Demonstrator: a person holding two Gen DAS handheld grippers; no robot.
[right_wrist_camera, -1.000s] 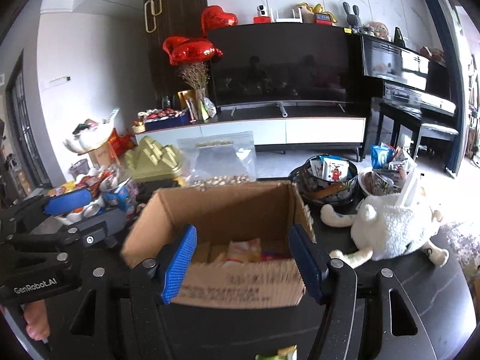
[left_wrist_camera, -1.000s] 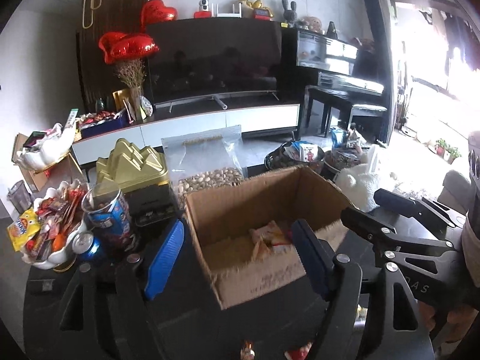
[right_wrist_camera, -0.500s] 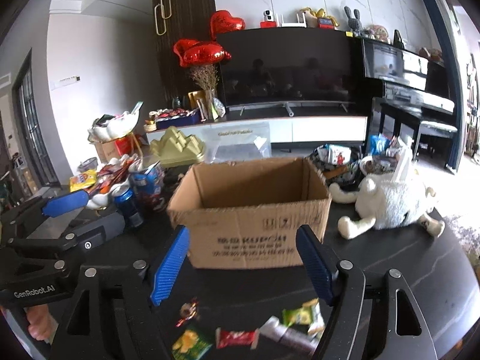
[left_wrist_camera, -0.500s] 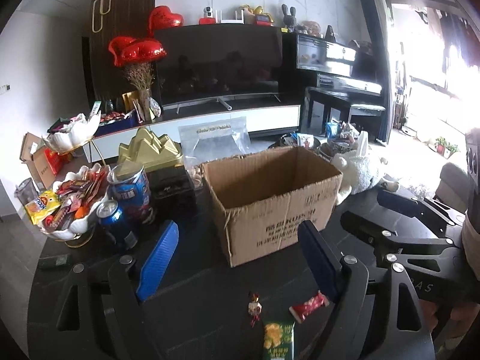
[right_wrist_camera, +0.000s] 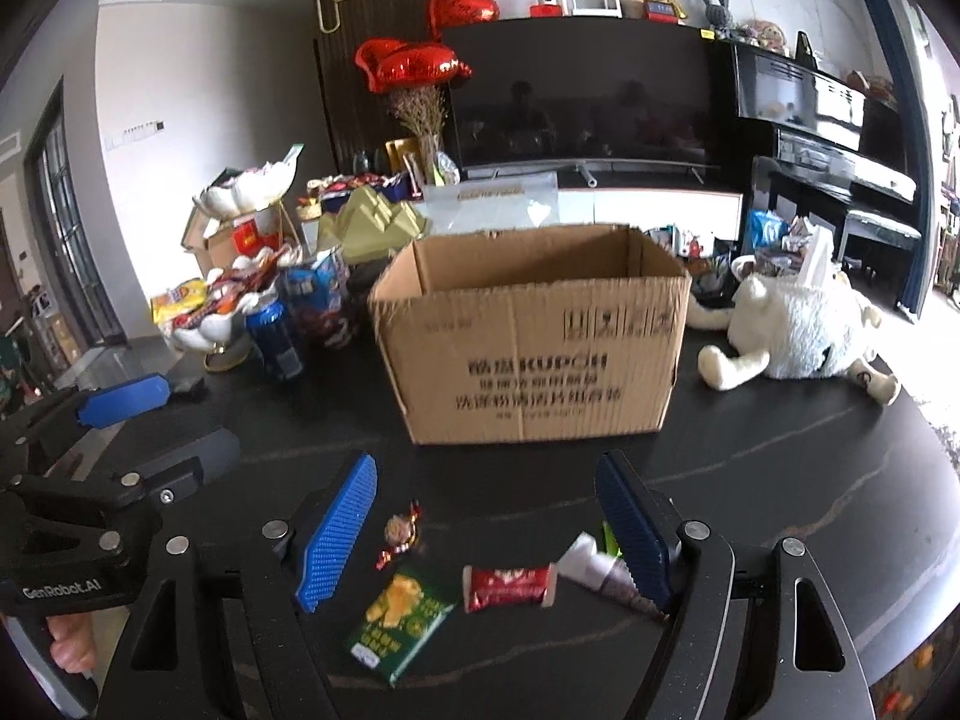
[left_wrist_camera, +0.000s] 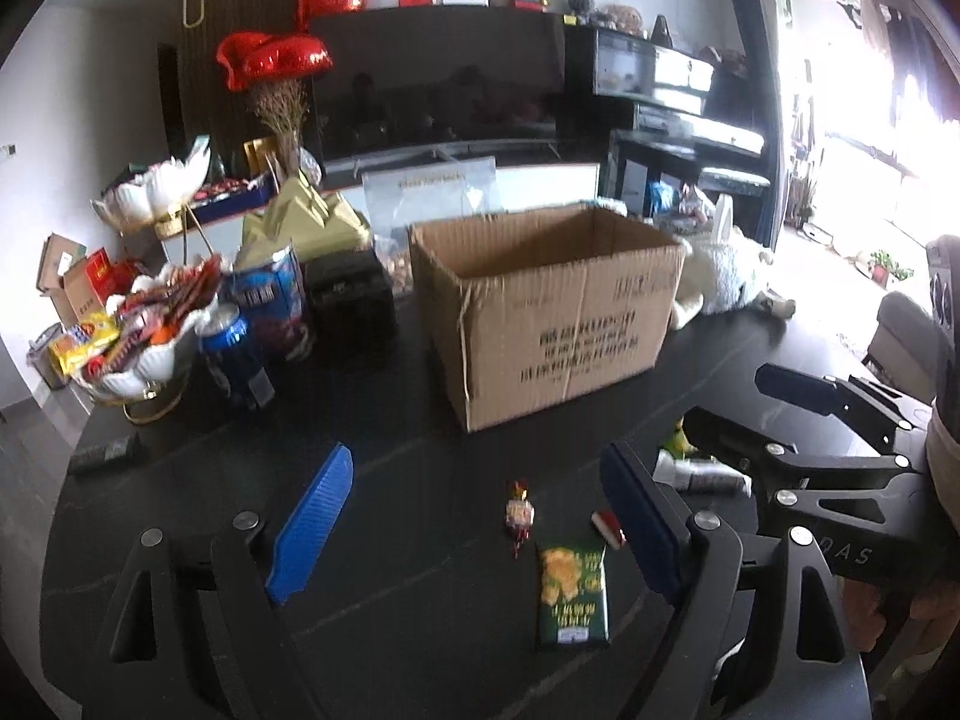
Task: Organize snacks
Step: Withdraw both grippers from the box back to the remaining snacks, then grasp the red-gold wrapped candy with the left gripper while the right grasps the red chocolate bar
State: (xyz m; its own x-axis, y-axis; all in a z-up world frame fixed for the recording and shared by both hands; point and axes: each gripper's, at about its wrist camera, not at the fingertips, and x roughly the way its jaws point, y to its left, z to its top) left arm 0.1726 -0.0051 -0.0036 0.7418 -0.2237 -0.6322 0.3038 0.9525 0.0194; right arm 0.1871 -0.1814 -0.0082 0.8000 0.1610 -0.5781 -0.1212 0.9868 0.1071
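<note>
Lying loose near the table's front edge, before the cardboard box [right_wrist_camera: 528,330], a green snack packet [right_wrist_camera: 399,618], red bar [right_wrist_camera: 509,586] and foil candy [right_wrist_camera: 399,531] are light and crinkly; pinch mid-body. Left gripper [left_wrist_camera: 474,516] and right gripper [right_wrist_camera: 486,531], tilted downward, jaws wide and empty, left just widened.

On my left feed, daylight floods in from the window [left_wrist_camera: 858,138] at the right and blows out white. The room is otherwise dim — the dark table [right_wrist_camera: 780,480] shows faint reflections. Both views are slightly blurred, with edges bent and corners black.
</note>
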